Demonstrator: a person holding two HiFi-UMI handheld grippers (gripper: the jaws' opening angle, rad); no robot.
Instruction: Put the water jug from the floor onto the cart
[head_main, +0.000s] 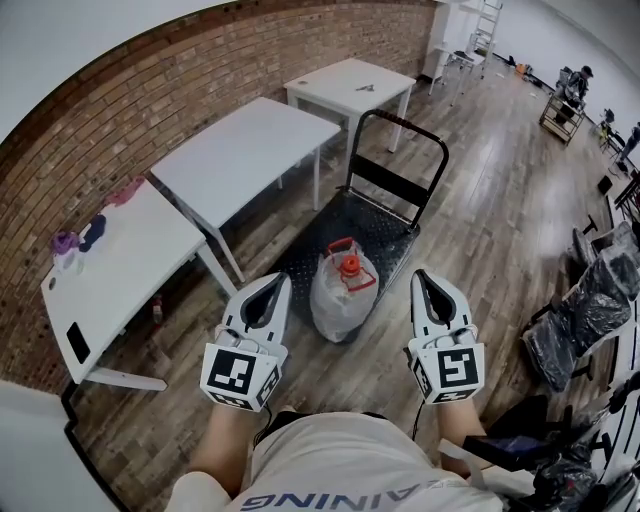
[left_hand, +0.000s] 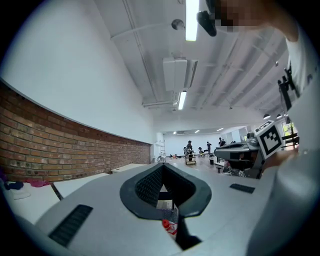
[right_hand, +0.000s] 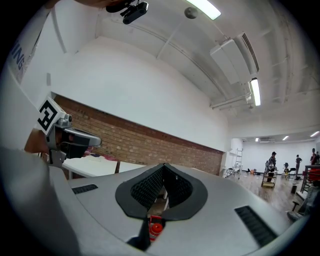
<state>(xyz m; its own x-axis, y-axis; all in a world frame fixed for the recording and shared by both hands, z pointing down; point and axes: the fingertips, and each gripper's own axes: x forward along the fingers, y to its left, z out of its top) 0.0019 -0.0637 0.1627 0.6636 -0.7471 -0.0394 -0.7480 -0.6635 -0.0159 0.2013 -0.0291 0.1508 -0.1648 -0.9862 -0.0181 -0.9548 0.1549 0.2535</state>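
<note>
Though mostly hidden, water jug (right_hand: 156, 229).

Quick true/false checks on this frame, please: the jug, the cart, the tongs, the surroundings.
1. The water jug sits on the cart. False: it stands on the floor at the cart's near end.
2. The left gripper and right gripper have shut, empty tongs. True.
3. The jug's cap is blue. False: it is red.
4. White tables line the brick wall. True.
</note>
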